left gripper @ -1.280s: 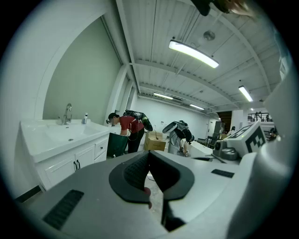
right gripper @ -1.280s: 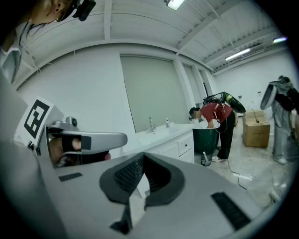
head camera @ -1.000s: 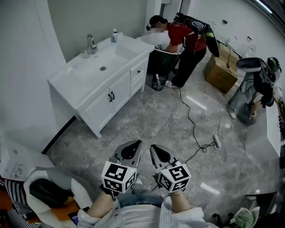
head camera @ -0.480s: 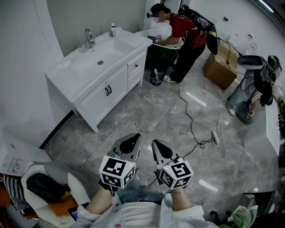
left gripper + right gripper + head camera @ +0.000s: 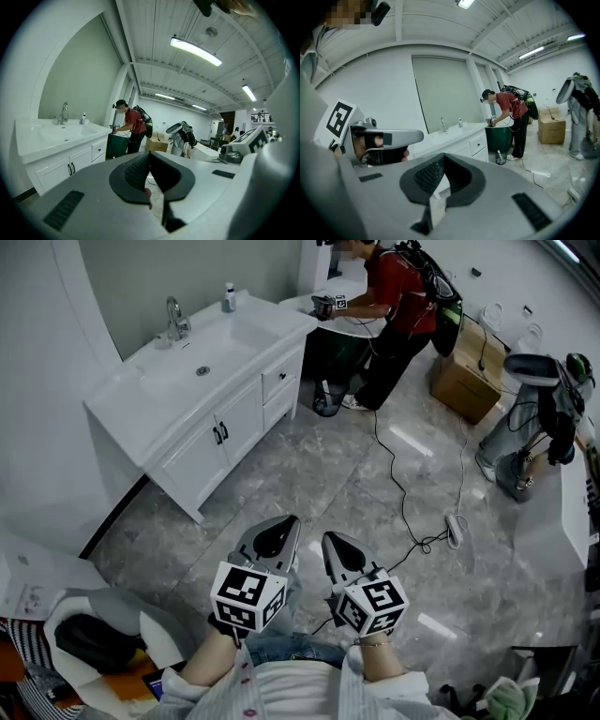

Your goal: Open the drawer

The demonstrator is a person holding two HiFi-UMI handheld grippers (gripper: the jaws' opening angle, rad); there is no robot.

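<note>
1. Since a second earlier, the cabinet (image 5: 192, 451) had shifted toward the upper left of the head view. The person in red (image 5: 392, 287) had slid up to that view's top edge. The left tool (image 5: 285, 524) and right tool (image 5: 329, 541) sat at much the same low spot, side by side.
2. The left tool's jaws were together, pad against pad, with nothing between them.
3. The right tool's jaws were likewise pressed together and empty.
4. Both tools hung over the floor (image 5: 309, 474) and pointed across it toward the cabinet.
5. The drawer (image 5: 280, 382) was closed. It was the upper of two stacked at the right end of the cabinet front, just beside the two doors (image 5: 221, 432). It lay well apart from both tools.
6. On the white tabletop (image 5: 122, 409) the faucet (image 5: 172, 315) stood at the back edge, behind the basin (image 5: 202, 367). A small bottle (image 5: 229, 296) stood at the same back edge, nearer the drawer end.
7. The person in red bent over another white counter just past the cabinet's drawer end.
8. A cardboard box (image 5: 464, 371) sat on the floor behind that person. A dark cable (image 5: 403, 493) trailed from there across the floor toward the near edge.
</note>
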